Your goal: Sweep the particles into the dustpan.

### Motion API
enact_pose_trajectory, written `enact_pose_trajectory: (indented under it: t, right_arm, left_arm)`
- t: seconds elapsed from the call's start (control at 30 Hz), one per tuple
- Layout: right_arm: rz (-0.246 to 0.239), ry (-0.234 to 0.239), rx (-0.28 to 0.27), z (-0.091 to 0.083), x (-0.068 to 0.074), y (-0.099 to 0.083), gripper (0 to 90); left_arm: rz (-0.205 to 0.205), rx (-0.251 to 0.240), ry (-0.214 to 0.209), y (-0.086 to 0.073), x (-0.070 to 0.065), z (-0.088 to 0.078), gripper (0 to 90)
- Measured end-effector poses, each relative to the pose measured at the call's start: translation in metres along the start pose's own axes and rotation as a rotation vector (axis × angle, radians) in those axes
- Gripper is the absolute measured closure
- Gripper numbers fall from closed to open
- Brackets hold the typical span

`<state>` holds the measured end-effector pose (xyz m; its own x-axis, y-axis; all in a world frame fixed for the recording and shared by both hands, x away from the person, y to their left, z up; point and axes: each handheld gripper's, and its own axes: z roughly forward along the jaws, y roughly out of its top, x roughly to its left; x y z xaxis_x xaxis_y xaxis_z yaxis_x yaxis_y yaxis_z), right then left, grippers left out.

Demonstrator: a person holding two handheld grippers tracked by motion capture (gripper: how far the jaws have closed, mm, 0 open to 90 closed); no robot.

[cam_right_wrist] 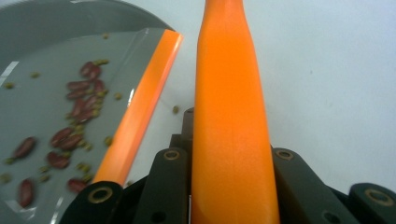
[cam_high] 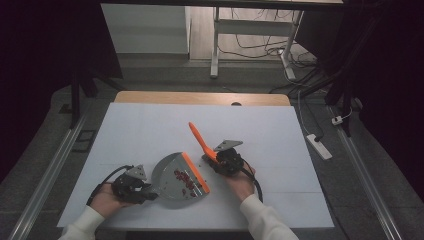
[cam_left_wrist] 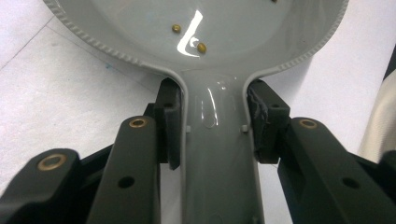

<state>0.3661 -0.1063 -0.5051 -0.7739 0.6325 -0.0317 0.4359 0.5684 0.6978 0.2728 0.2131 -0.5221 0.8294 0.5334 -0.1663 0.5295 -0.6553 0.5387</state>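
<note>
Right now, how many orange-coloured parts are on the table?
2. One is the orange handle clamped in the right gripper, angled up and away. The other is the orange strip along the front lip of the grey dustpan, whose handle the left gripper holds.

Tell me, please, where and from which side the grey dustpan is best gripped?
By its narrow handle, from the end away from the orange lip. The handle is slim and straight-sided, so the pads of the left gripper fit either flank, as they do now. The dustpan then stays level and keeps its beans.
</note>
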Motion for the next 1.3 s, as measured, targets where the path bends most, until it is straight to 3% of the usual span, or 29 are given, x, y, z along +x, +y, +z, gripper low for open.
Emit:
enact_pose_trajectory:
  t: [0.13,0.27,0.47,0.5,0.57,0.67,0.77,0.9,1.17,1.3]
  right_arm:
    - [0.0,0.022,0.01,0.009,0.002,0.004,76.9]
    - [-0.022,0.058,0.029,0.008,0.016,0.004,76.9]
    - [0.032,0.242,-0.011,0.003,0.027,0.007,76.9]
    - [0.031,0.246,-0.027,-0.001,0.028,0.008,76.9]
    - [0.015,0.209,-0.047,-0.007,0.026,0.009,76.9]
    - [0.038,0.156,-0.049,-0.014,0.018,0.007,76.9]
    - [0.025,0.074,0.005,-0.018,0.015,-0.002,76.9]
    - [0.017,0.04,0.065,-0.02,0.016,-0.016,76.9]
    - [0.016,0.047,0.078,-0.024,0.028,-0.021,76.9]
    - [0.007,0.095,0.085,-0.024,0.039,-0.021,76.8]
  left_arm:
    - [-0.003,-0.004,0.003,0.0,-0.001,0.0,61.6]
    - [-0.002,-0.002,0.003,0.0,-0.001,0.0,61.6]
    - [-0.002,-0.007,0.005,0.0,-0.002,0.0,61.6]
    - [-0.001,-0.006,0.005,0.0,-0.002,0.0,61.6]
    - [0.0,-0.004,0.005,0.0,-0.001,0.0,61.6]
    - [-0.001,-0.004,0.005,0.0,-0.001,0.0,61.6]
    - [-0.002,-0.005,0.006,0.0,-0.002,0.0,61.6]
    - [-0.003,-0.003,0.007,0.0,-0.002,0.0,61.6]
    - [-0.003,-0.004,0.009,0.0,-0.003,0.0,61.6]
    - [-0.002,-0.002,0.007,0.0,-0.003,0.0,61.6]
